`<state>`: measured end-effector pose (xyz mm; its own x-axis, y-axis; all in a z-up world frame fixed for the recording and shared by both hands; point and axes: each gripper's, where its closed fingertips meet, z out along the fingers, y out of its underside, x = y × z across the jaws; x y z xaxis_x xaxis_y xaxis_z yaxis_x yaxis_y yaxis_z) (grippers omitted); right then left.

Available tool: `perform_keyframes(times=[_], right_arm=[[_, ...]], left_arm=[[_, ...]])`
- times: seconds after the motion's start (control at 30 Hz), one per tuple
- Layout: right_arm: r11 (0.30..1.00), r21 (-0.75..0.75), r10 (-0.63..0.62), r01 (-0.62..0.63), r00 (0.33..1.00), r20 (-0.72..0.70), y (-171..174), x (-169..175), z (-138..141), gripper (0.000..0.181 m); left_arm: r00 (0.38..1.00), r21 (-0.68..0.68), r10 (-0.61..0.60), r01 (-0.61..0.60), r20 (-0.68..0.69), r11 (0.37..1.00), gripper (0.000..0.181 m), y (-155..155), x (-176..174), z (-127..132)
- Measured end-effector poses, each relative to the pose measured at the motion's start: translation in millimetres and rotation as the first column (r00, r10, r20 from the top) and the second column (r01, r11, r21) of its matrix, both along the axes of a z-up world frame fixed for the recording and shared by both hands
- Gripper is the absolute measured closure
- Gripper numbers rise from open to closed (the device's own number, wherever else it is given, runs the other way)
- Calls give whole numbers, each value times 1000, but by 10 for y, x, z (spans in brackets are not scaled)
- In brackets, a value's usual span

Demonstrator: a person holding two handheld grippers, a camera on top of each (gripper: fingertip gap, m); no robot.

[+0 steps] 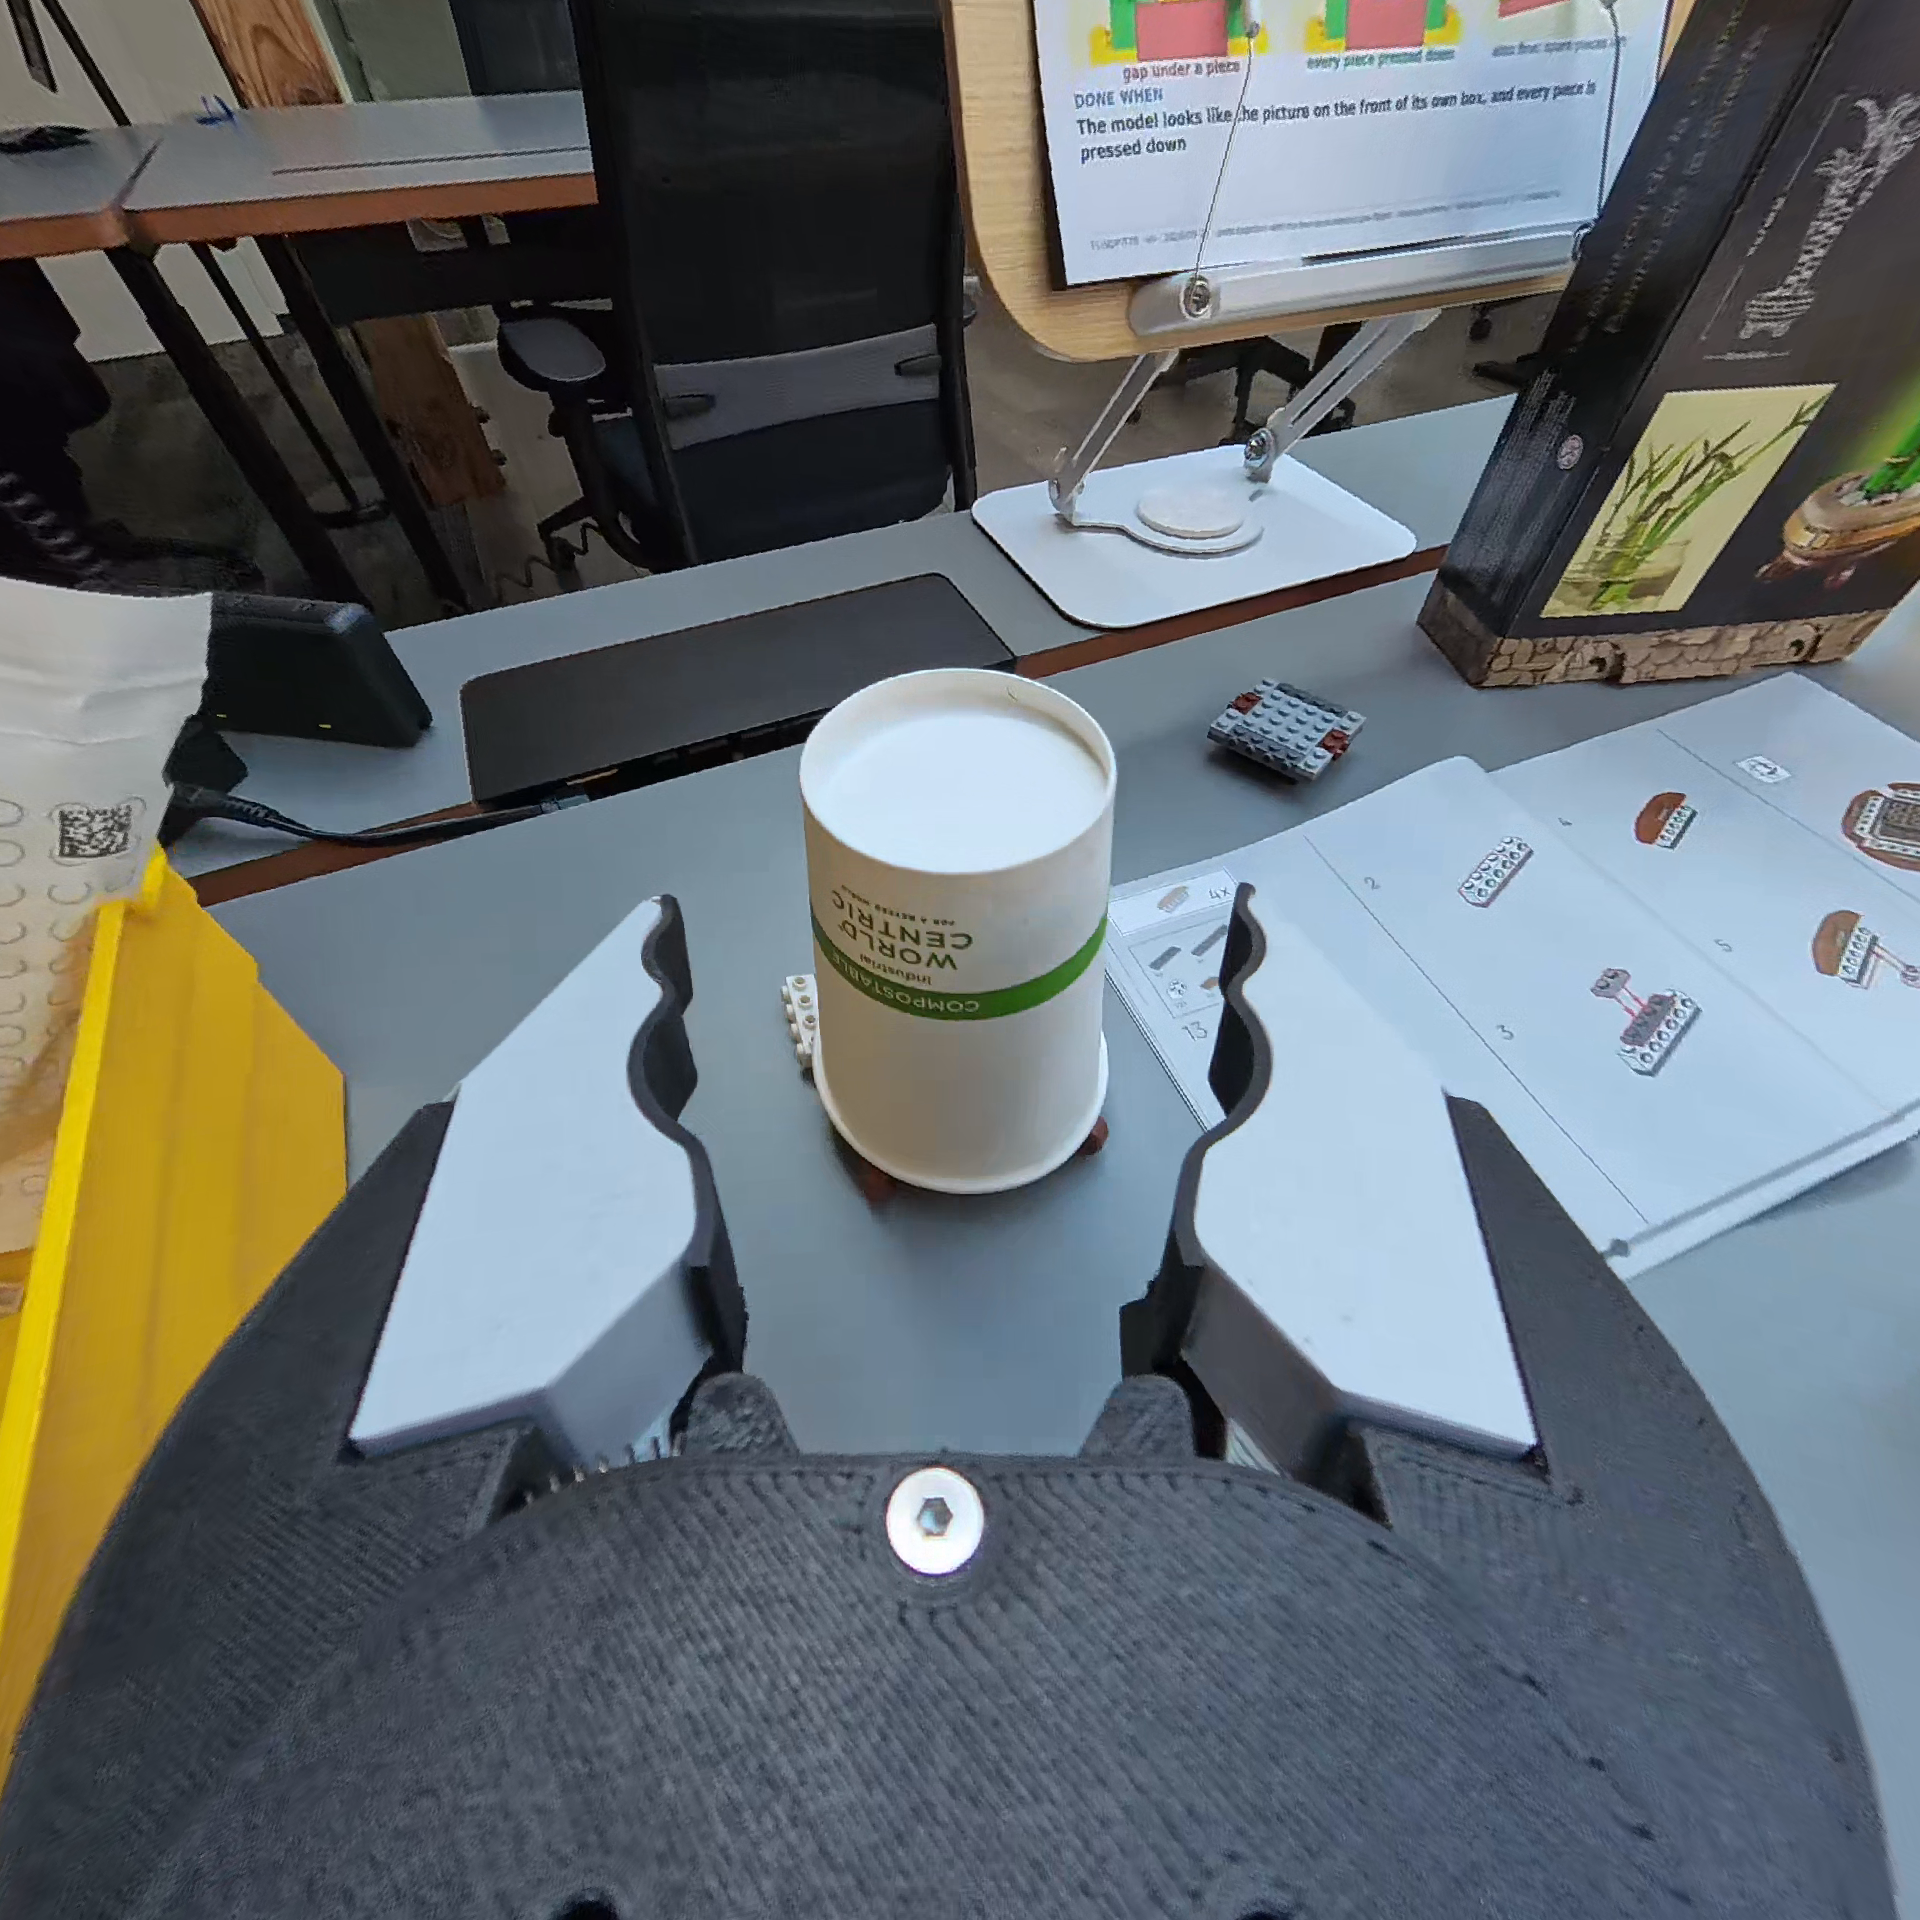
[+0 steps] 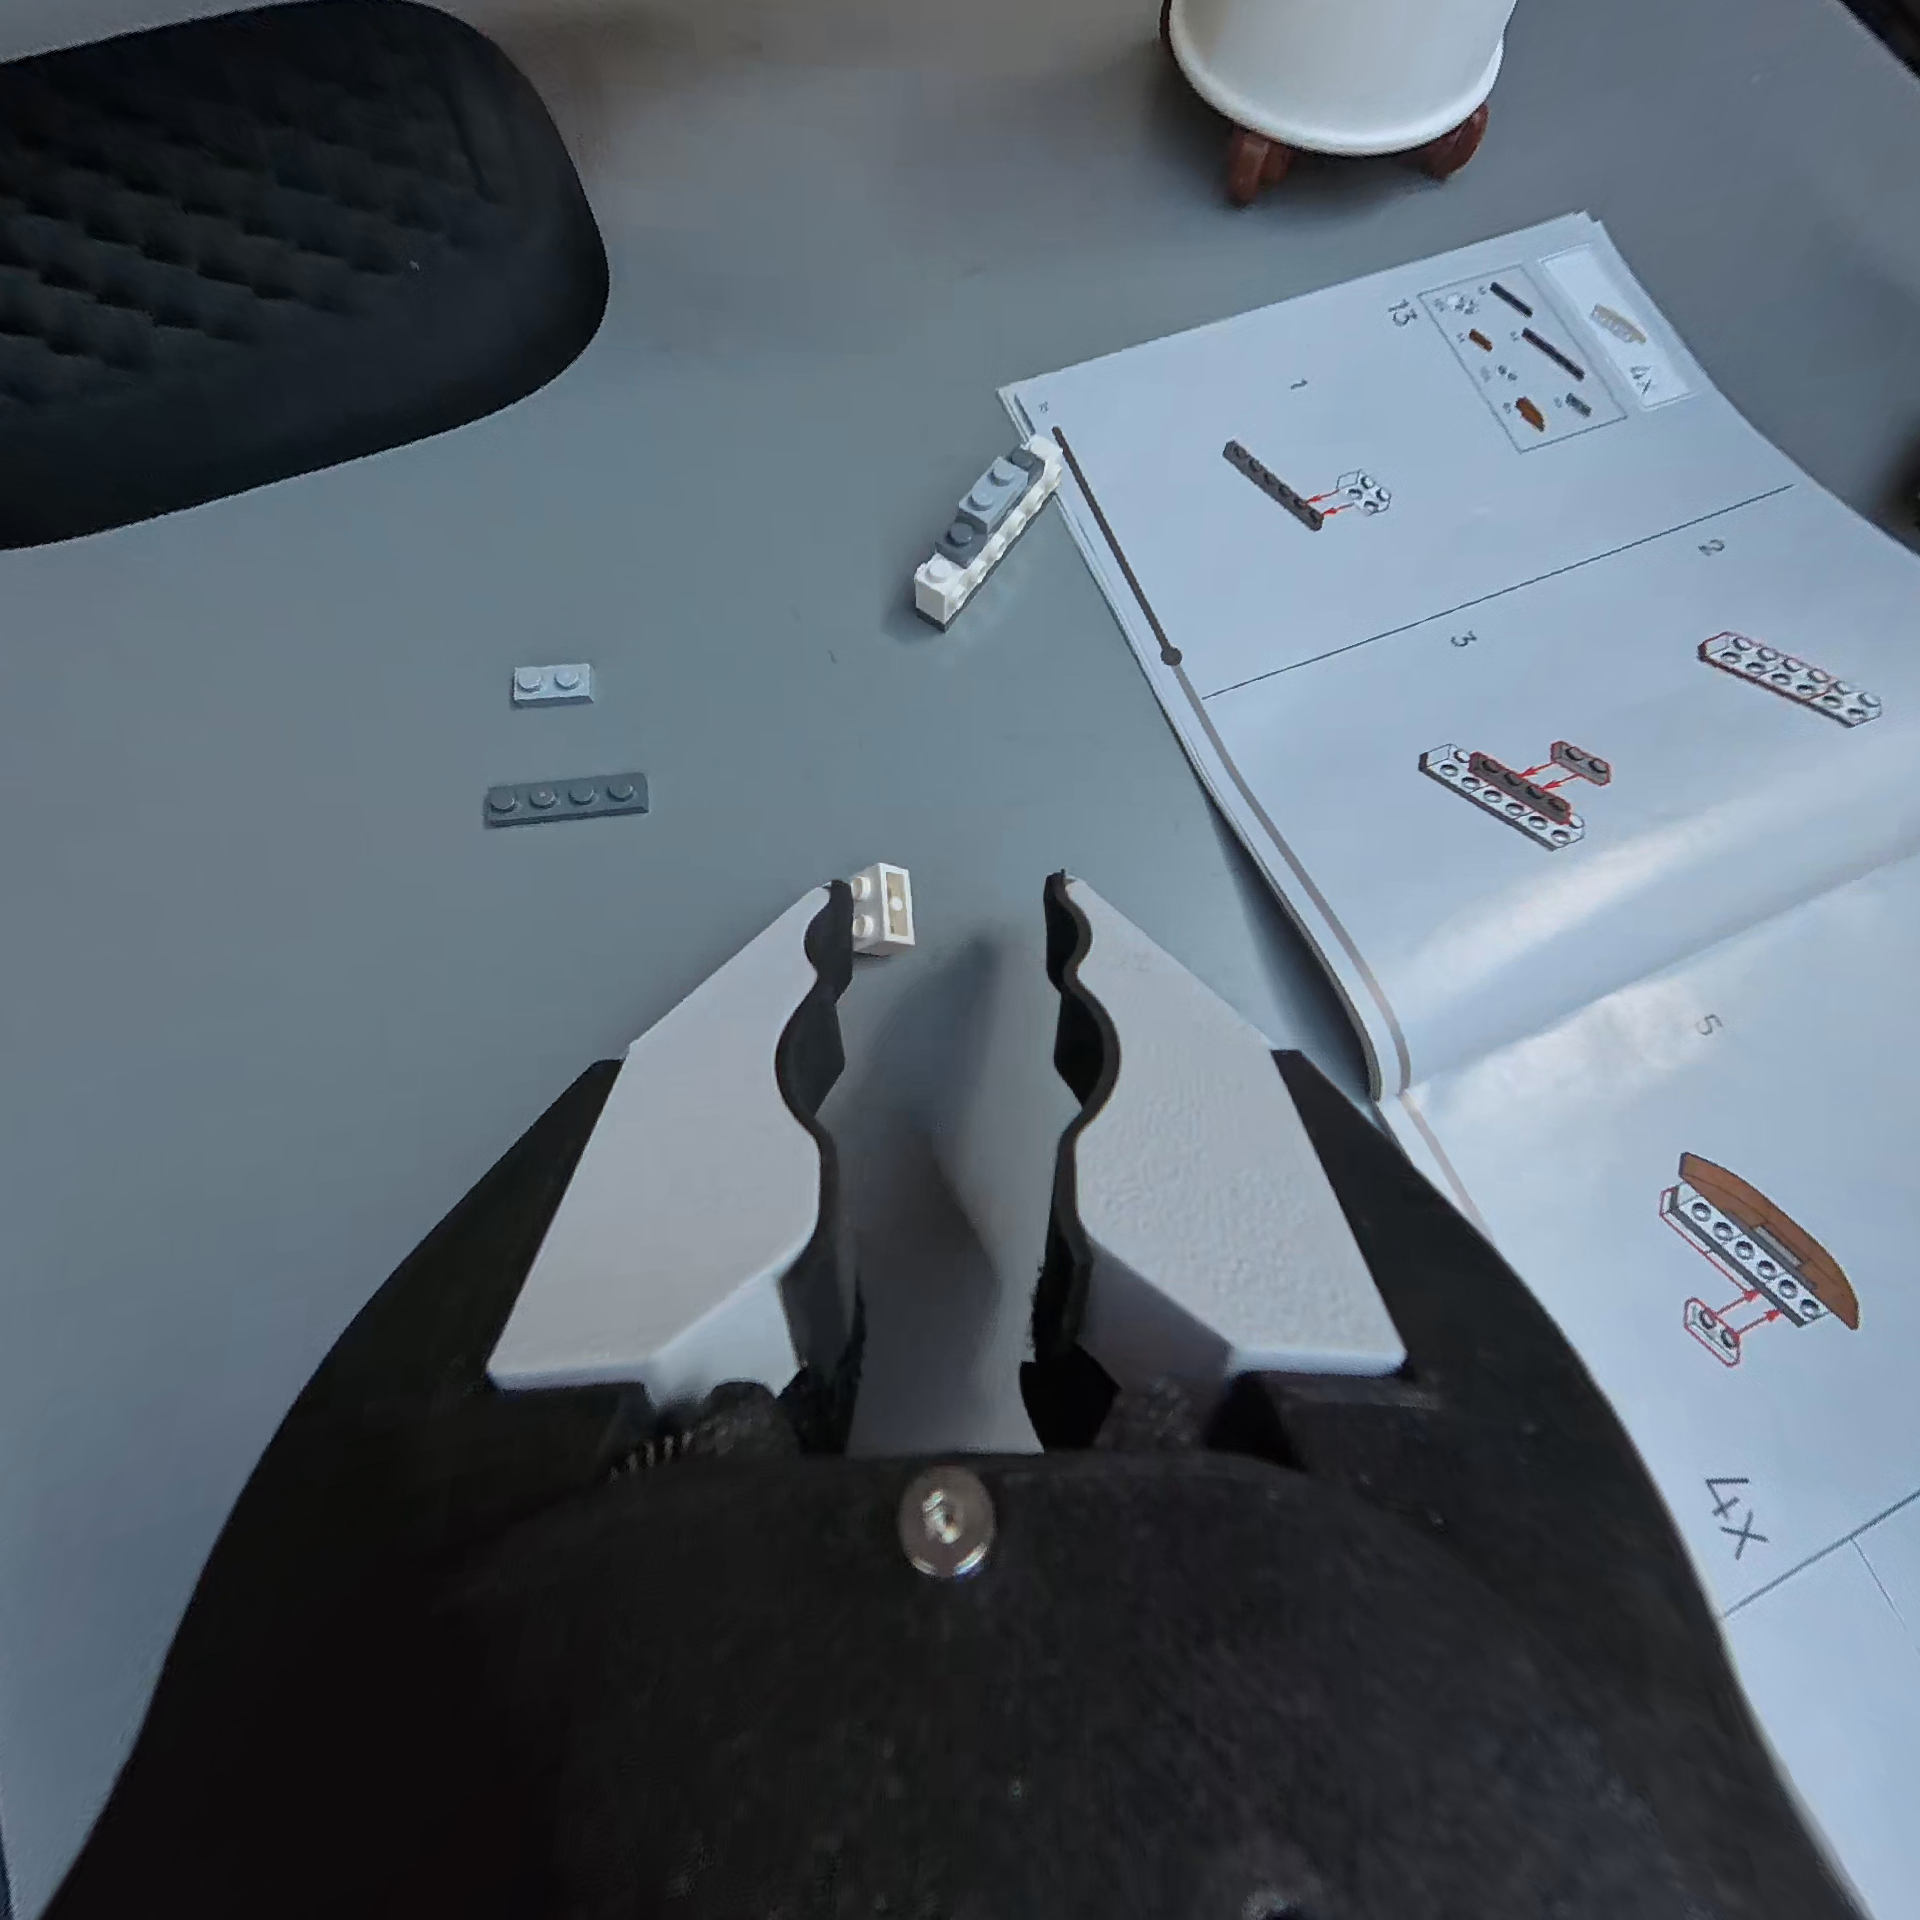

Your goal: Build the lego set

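Note:
In the left wrist view my left gripper [image 1: 951, 914] is open and empty, its fingertips on either side of an upturned white paper cup [image 1: 956, 935] that stands on brown pieces. A white brick [image 1: 800, 1013] lies at the cup's left. A grey studded assembly [image 1: 1286, 727] lies beyond. In the right wrist view my right gripper [image 2: 948, 899] is open, low over the grey table. A small white brick [image 2: 883, 906] lies on its side touching the left fingertip [image 2: 826, 925]. Ahead lie a white and grey bar assembly [image 2: 987, 535], a light grey two-stud plate [image 2: 552, 684] and a dark grey four-stud plate [image 2: 566, 798].
The open instruction booklet [image 2: 1558, 727] lies to the right, also seen in the left wrist view [image 1: 1558, 966]. The set's box [image 1: 1704, 395] stands far right. A stand with a printed sheet [image 1: 1309, 135], a black pad [image 1: 717, 675], a yellow bag [image 1: 135, 1143] and a black cushion [image 2: 239, 260] surround the work area. To reach the dark grey four-stud plate [image 2: 566, 798] in a straight line is about 7 cm for my right fingers, about 25 cm for my left. The grey studded assembly [image 1: 1286, 727] is about 20 cm from my left fingertips.

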<state>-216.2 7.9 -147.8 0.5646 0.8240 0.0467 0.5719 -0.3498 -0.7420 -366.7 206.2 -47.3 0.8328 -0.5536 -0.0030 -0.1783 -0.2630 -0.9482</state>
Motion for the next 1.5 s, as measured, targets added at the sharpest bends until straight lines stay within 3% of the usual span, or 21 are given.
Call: perform_keyframes(times=[0.1,0.23,0.47,0.63,0.67,0.73,0.93,1.27,1.5], right_arm=[[995,101,-5,13,997,-78,53,-8,197,141],[977,194,-56,89,984,-168,113,81,375,142],[981,101,-121,165,931,-346,107,202,507,142],[979,60,-169,197,934,-314,119,251,433,143],[980,50,-170,195,936,-308,113,247,417,144],[981,43,-170,191,940,-295,101,242,398,144],[984,33,-157,173,949,-274,77,223,361,145],[986,20,-156,167,952,-263,76,212,332,146],[984,13,-170,180,945,-281,89,228,346,146]], left_arm=[[1000,-25,-7,7,-5,1000,80,134,80,-64],[999,-22,-38,39,37,999,84,76,120,-44],[998,-34,-28,26,-51,999,73,218,196,-297],[990,-39,19,-25,-141,999,60,393,208,-373],[989,-54,10,-18,-150,998,67,407,226,-400],[985,-61,-17,7,-169,998,100,401,261,-422],[976,-124,-57,31,-211,992,101,325,217,-450],[979,-145,24,-55,-205,988,100,-65,-246,-466],[985,-135,38,-61,-170,989,100,-65,-286,-456]])
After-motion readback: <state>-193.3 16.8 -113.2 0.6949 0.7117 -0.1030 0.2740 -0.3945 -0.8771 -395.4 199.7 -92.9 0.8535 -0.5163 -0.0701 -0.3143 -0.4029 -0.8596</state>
